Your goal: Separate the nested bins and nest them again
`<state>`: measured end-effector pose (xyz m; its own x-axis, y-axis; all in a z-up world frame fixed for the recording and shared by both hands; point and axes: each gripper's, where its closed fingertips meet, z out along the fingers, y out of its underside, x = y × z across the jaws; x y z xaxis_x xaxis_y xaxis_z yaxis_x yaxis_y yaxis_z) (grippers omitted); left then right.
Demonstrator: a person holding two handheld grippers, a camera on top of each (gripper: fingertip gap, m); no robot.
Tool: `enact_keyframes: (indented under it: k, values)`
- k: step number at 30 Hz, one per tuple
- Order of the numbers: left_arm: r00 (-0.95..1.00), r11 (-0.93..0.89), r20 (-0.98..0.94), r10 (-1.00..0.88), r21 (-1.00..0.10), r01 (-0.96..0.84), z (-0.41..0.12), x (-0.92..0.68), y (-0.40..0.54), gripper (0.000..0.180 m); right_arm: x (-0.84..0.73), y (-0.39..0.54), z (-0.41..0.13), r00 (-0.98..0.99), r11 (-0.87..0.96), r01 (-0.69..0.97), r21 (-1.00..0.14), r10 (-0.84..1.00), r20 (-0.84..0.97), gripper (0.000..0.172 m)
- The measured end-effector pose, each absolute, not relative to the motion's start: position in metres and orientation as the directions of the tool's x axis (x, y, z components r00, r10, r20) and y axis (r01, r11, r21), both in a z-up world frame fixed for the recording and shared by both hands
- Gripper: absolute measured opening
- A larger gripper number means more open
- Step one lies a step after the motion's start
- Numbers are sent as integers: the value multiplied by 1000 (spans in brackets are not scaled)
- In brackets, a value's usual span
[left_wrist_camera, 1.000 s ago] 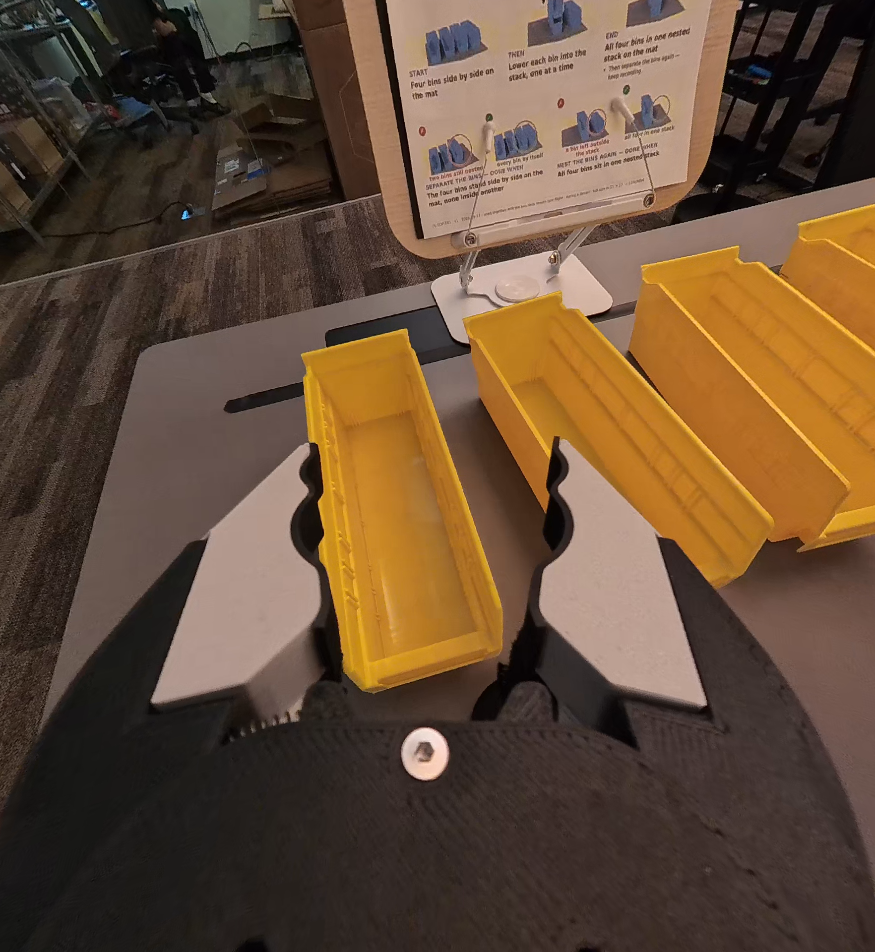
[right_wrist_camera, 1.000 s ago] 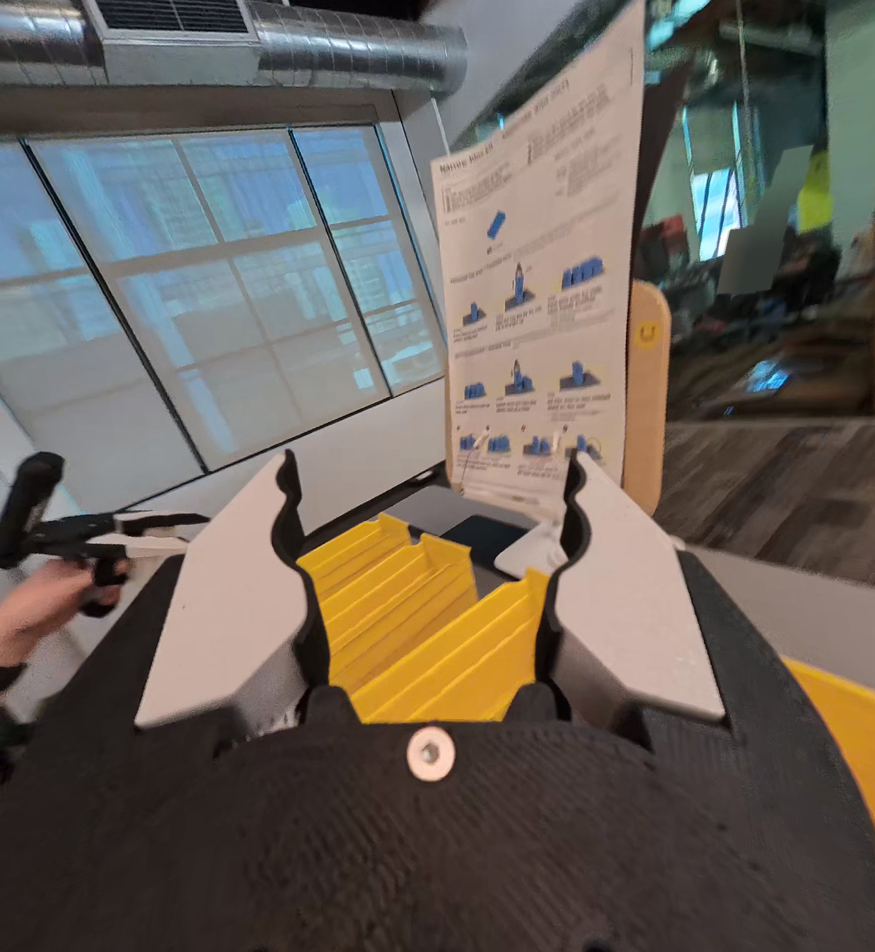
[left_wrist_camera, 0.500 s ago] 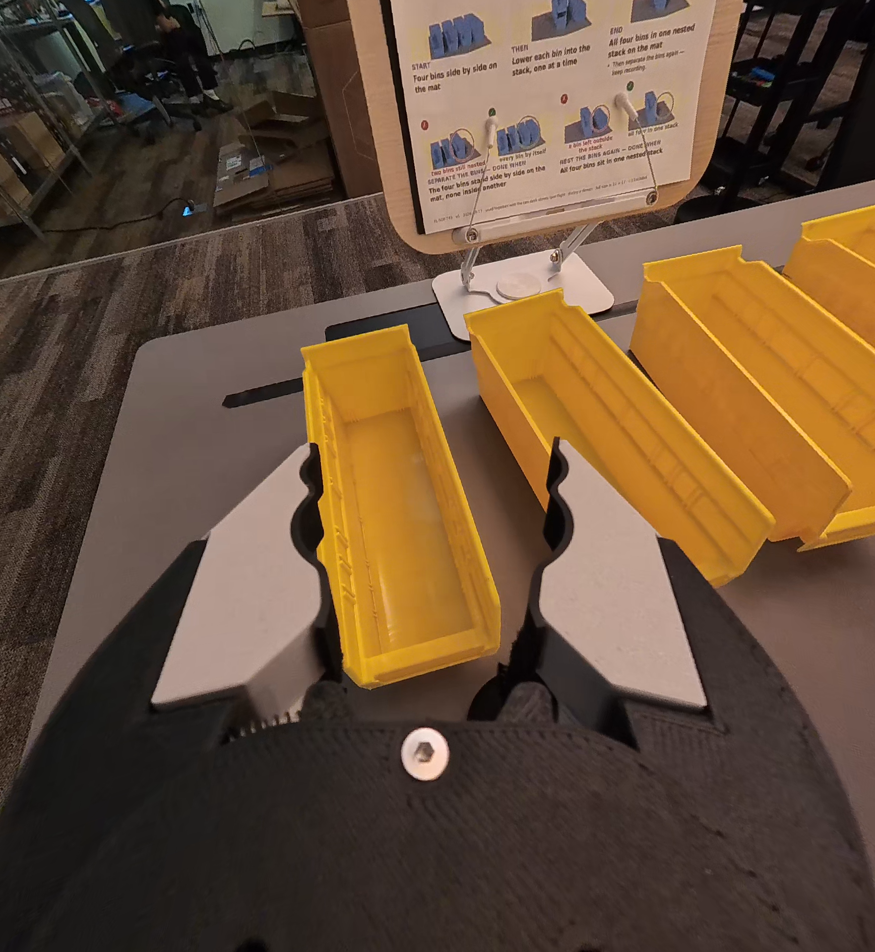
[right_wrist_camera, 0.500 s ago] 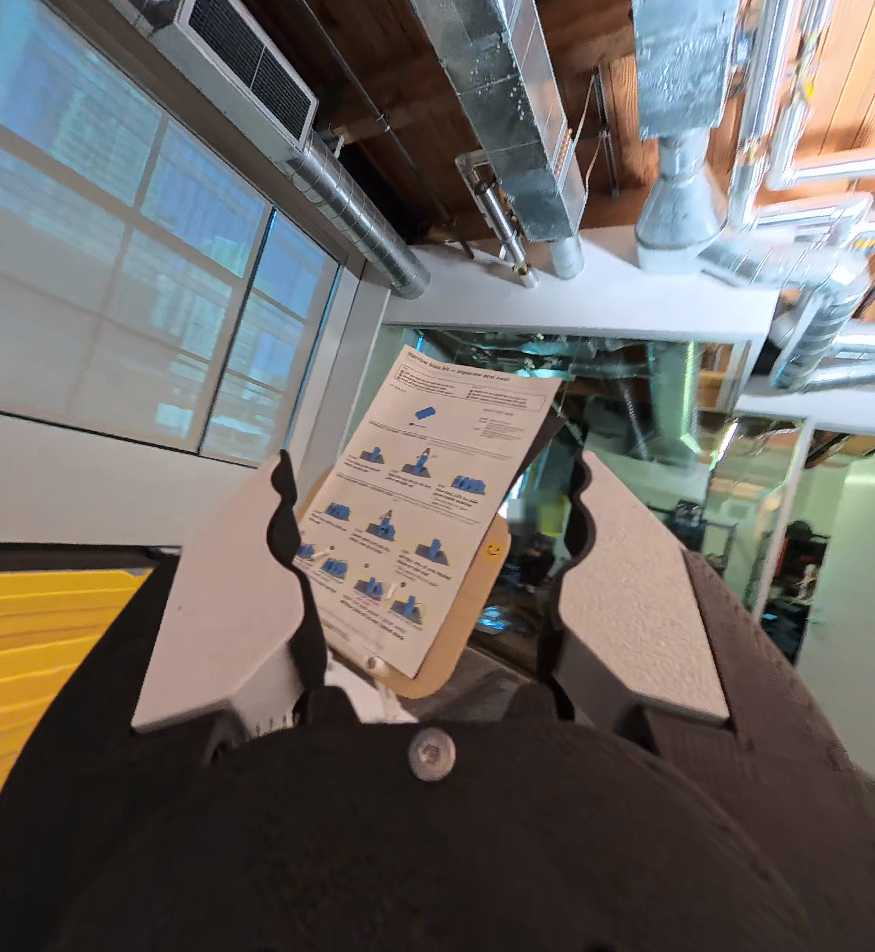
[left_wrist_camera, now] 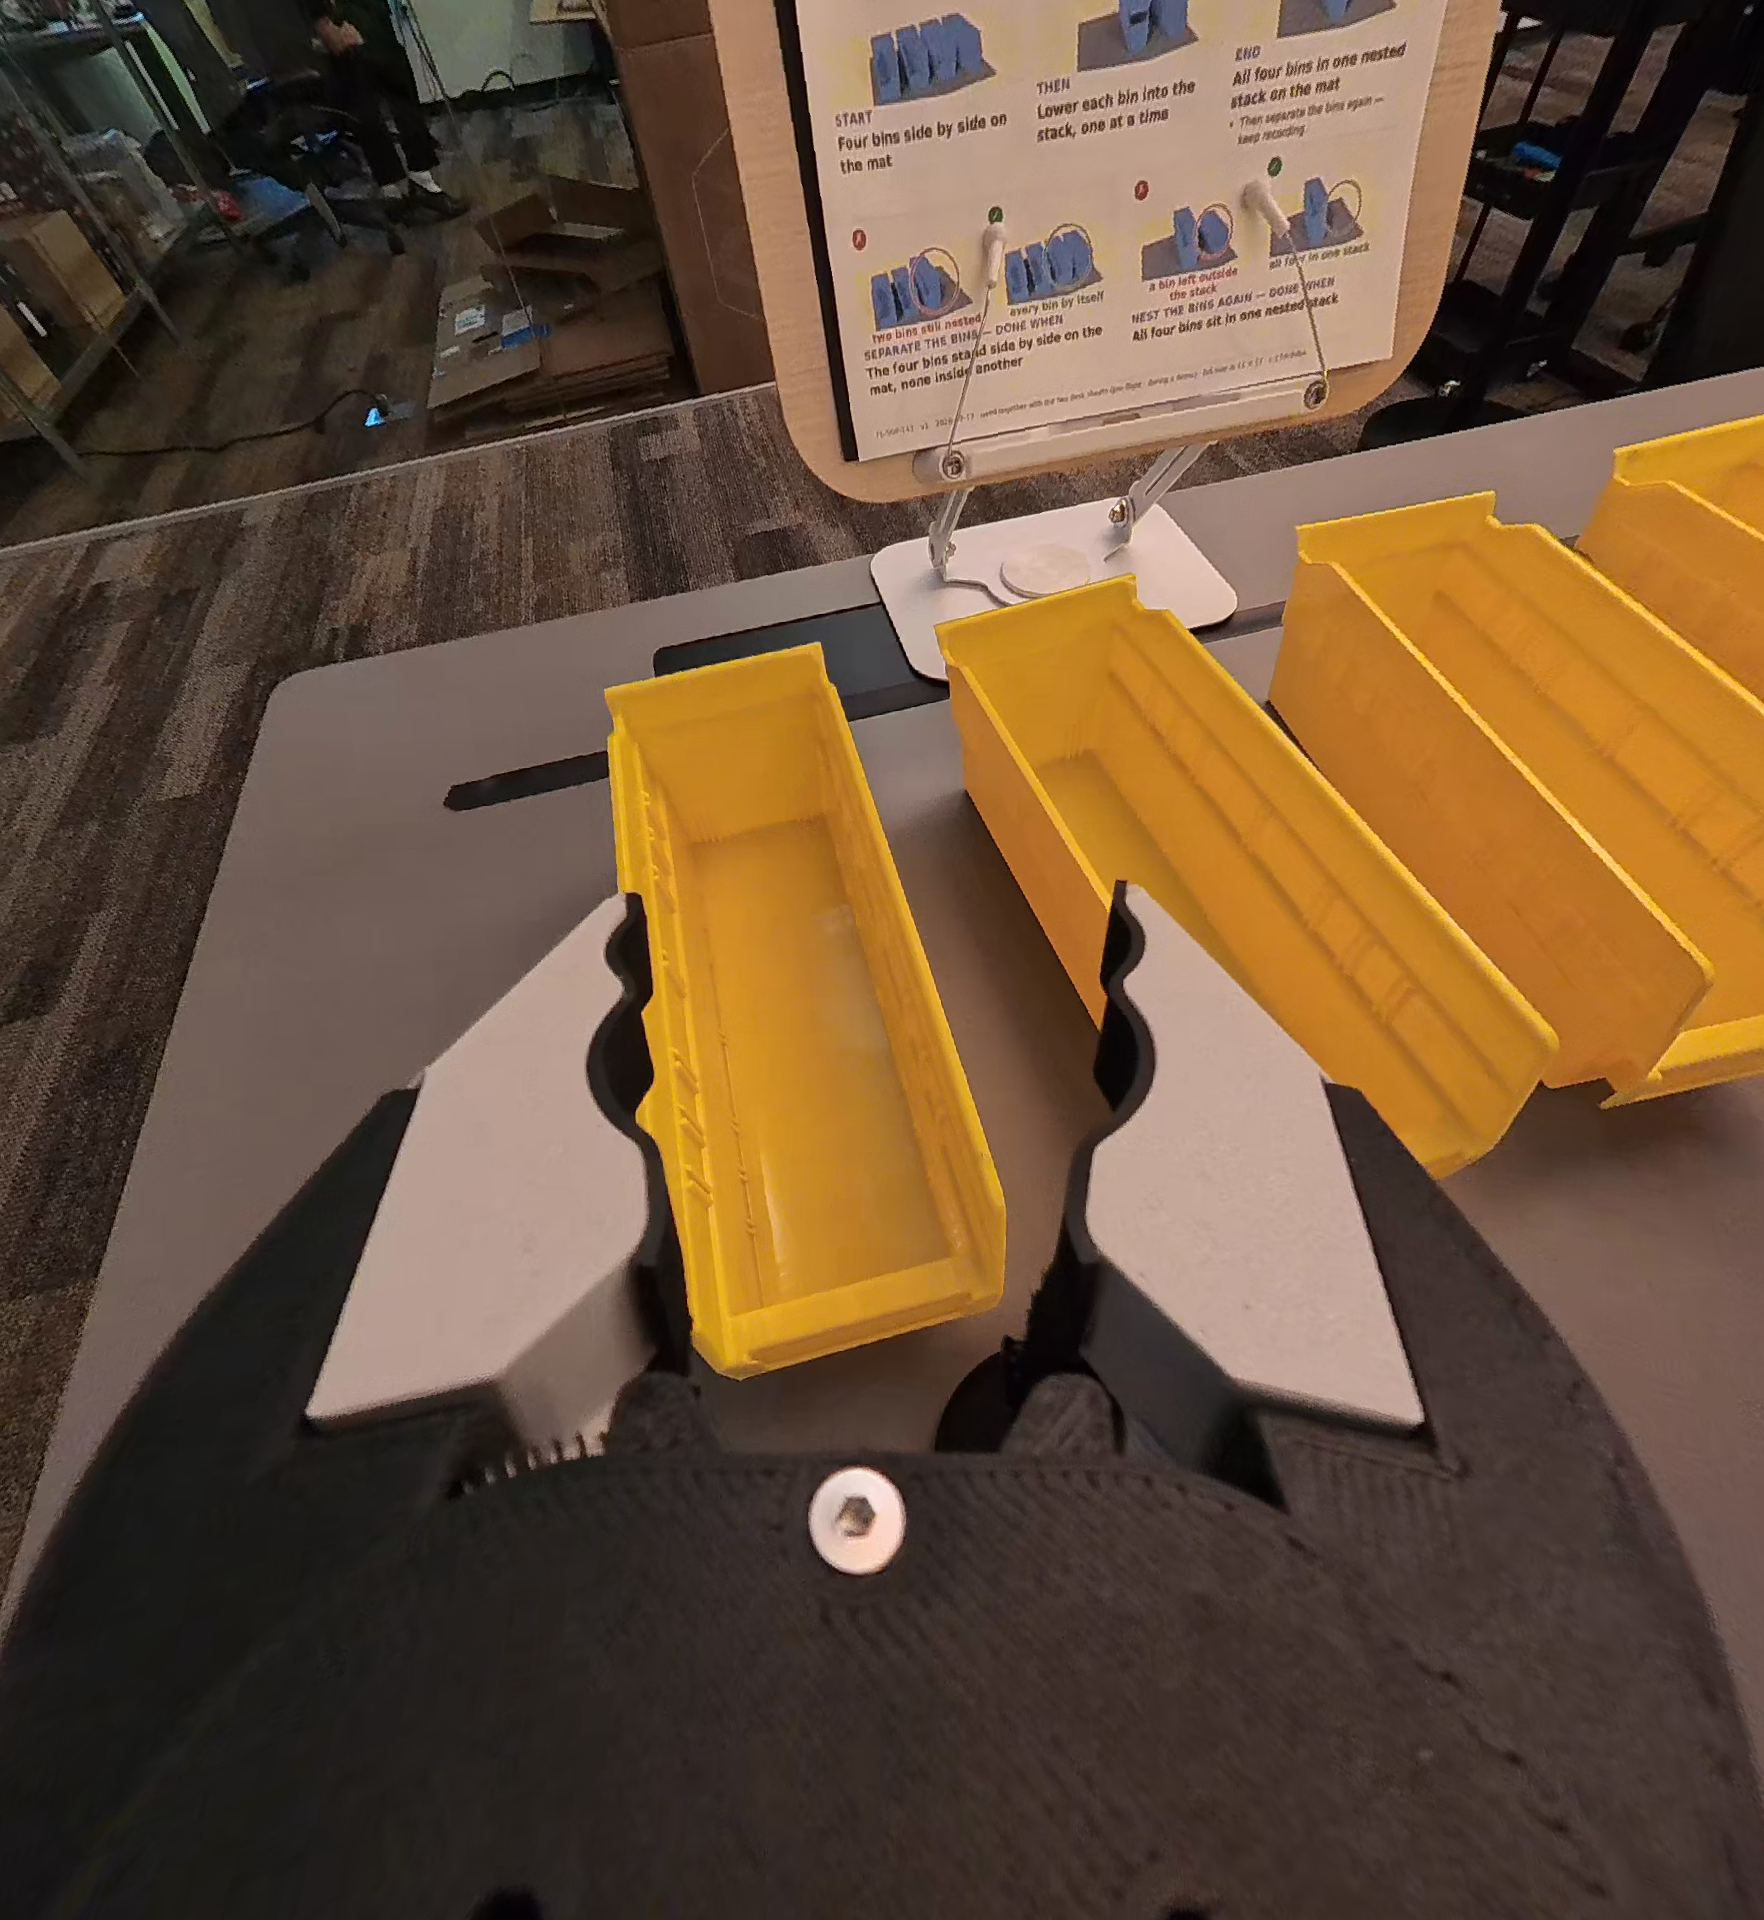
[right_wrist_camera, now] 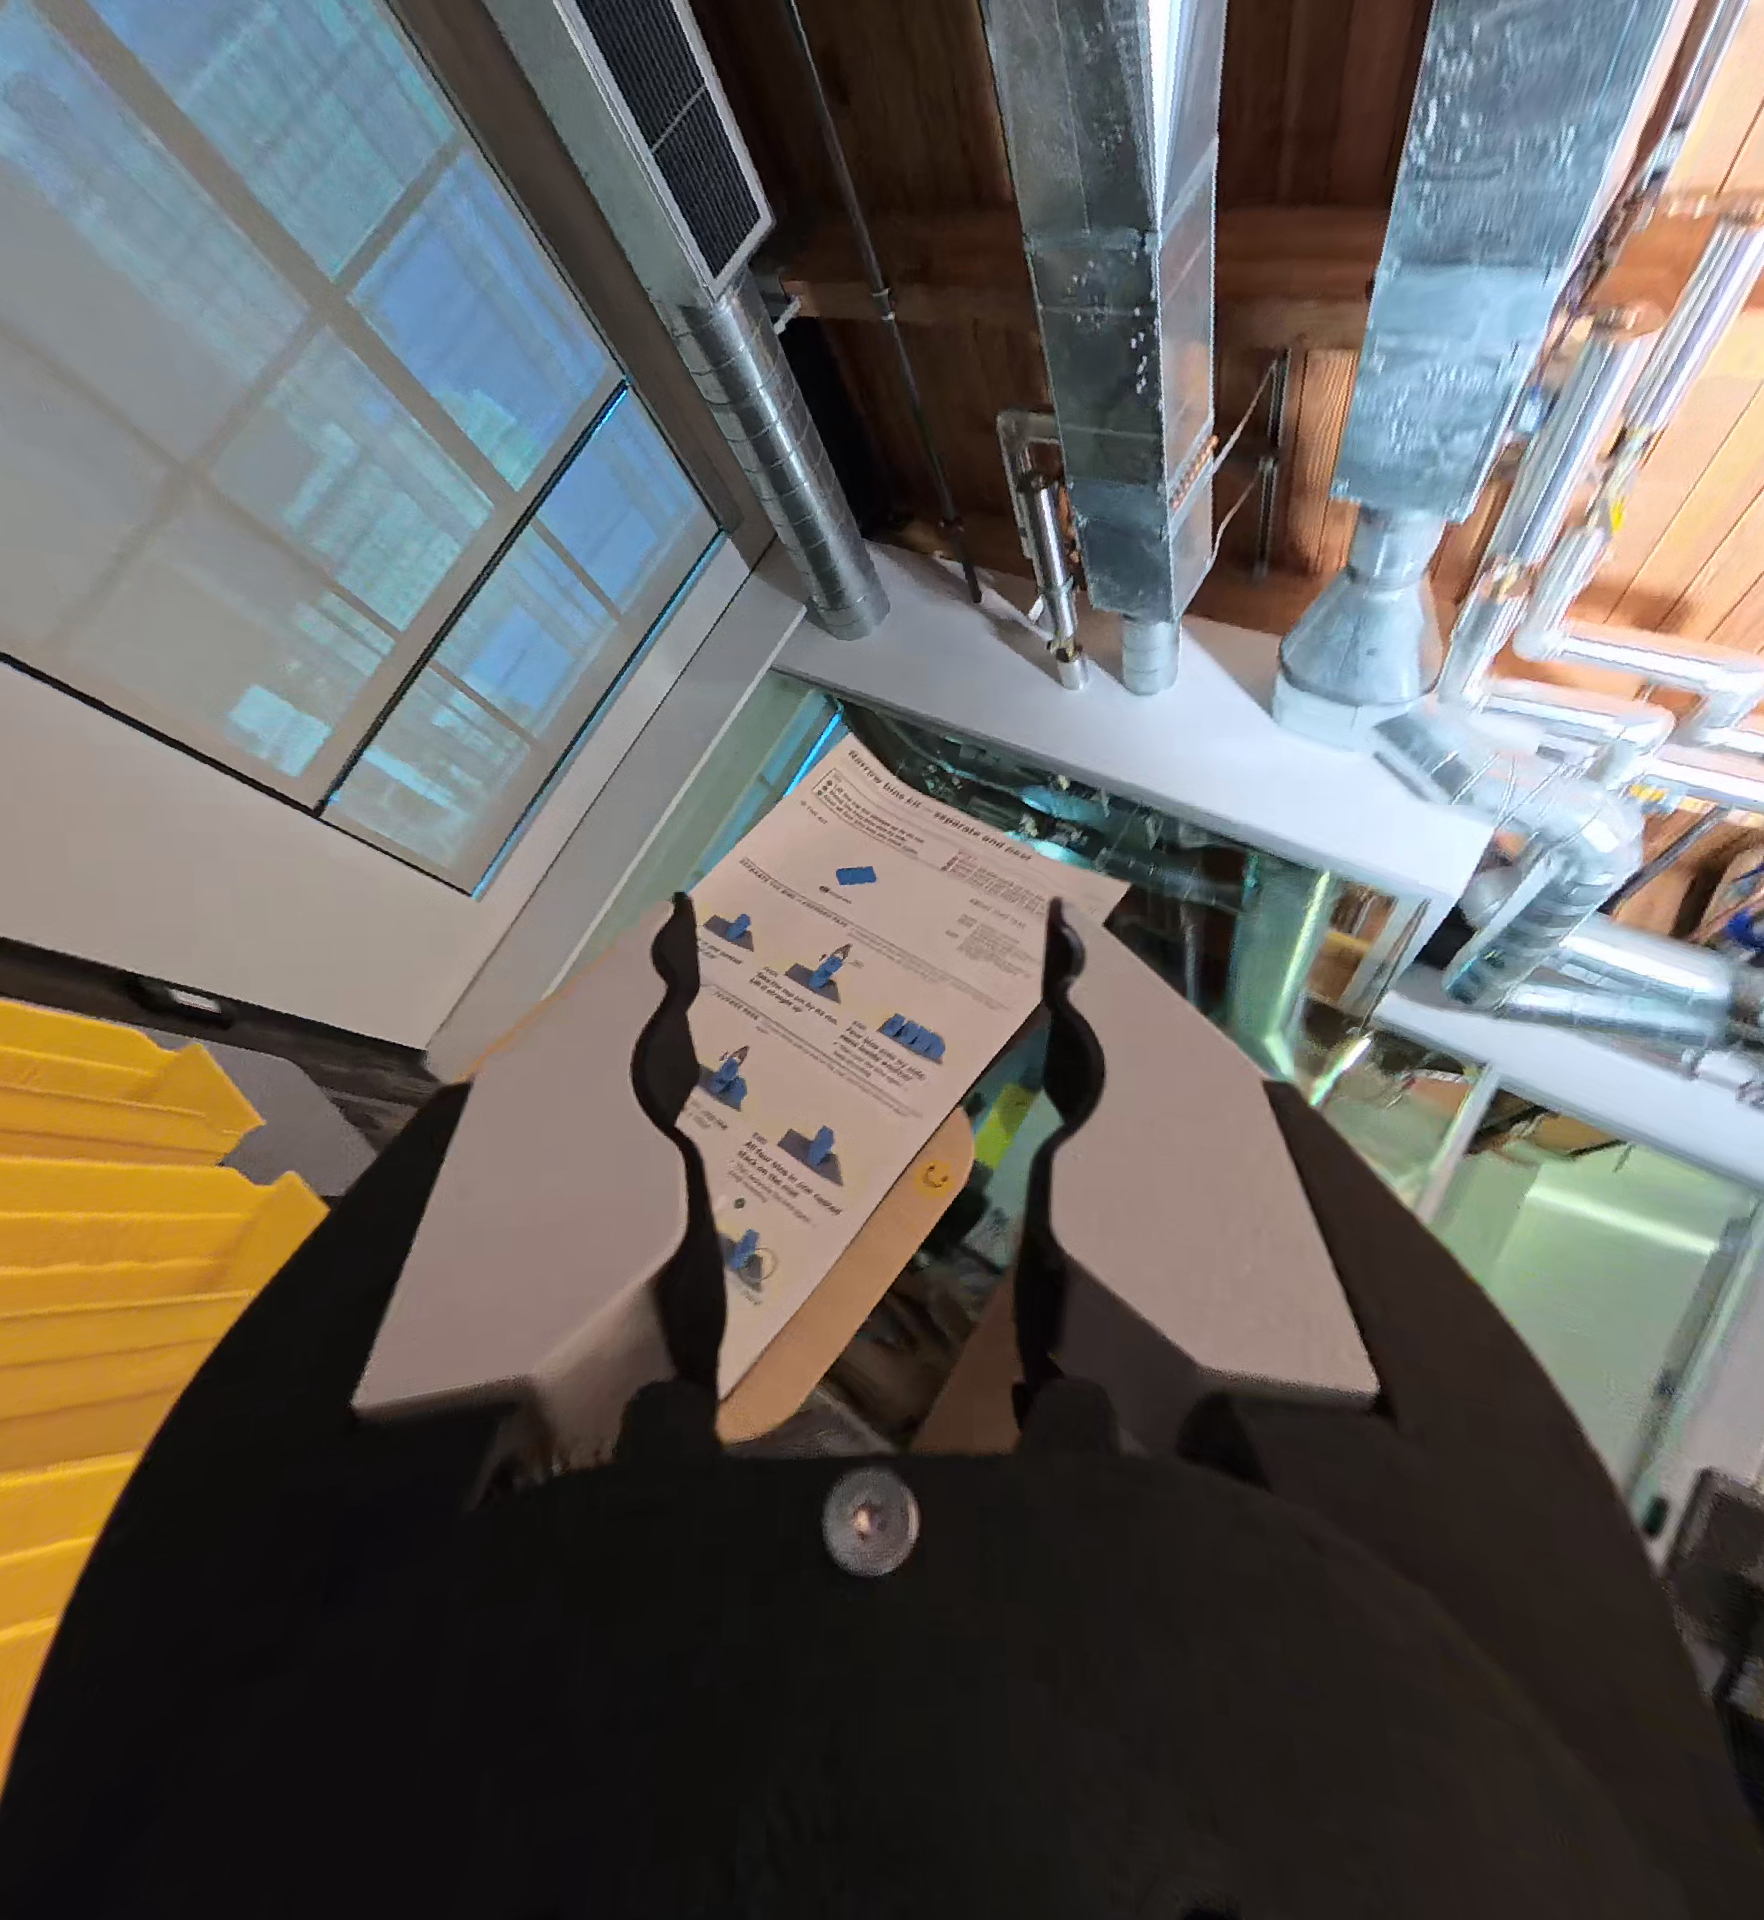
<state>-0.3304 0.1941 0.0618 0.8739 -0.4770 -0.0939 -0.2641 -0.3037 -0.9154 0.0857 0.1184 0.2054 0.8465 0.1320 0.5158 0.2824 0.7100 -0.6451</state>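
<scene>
Four bins apart on surface, separation done; nesting left; left claw open around one bin; right claw open, empty.

A printed instruction sheet with blue drawings and lines of writing stands clipped to a wooden board behind the yellow bins.

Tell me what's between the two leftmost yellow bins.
Bare grey mat between the leftmost bin and the second bin; nearer the camera, the left tongs' right finger. Left wrist view.
</scene>
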Motion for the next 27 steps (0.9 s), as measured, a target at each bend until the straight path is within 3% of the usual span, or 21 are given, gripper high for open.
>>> enact_keyframes:
  k: [5,8,12,14,16,19,23,27]
  values:
    - [877,-313,-87,-473,-914,-259,58,-332,194,86,92,122,208,873,658,41,-752,342,346,40]
    - [878,-319,-77,-473,-914,-252,55,-333,194,86,106,130,209,852,550,-191,-813,504,141,38]
    - [880,-324,-67,-470,-914,-243,53,-335,195,86,125,139,206,732,397,-463,-793,676,-88,39]
    - [880,-329,-58,-472,-914,-237,52,-334,194,86,135,150,200,671,301,-553,-777,714,-200,58]
    - [880,-332,-54,-472,-914,-234,51,-334,194,86,137,154,196,603,228,-605,-763,757,-252,64]
    - [880,-333,-49,-472,-915,-229,50,-334,194,86,142,163,192,581,188,-643,-743,752,-312,93]
    - [880,-336,-45,-472,-914,-227,49,-334,194,86,142,176,184,673,225,-582,-781,673,-307,119]
    - [881,-338,-42,-470,-914,-224,47,-334,193,86,145,168,192,862,462,-359,-811,497,-99,132]
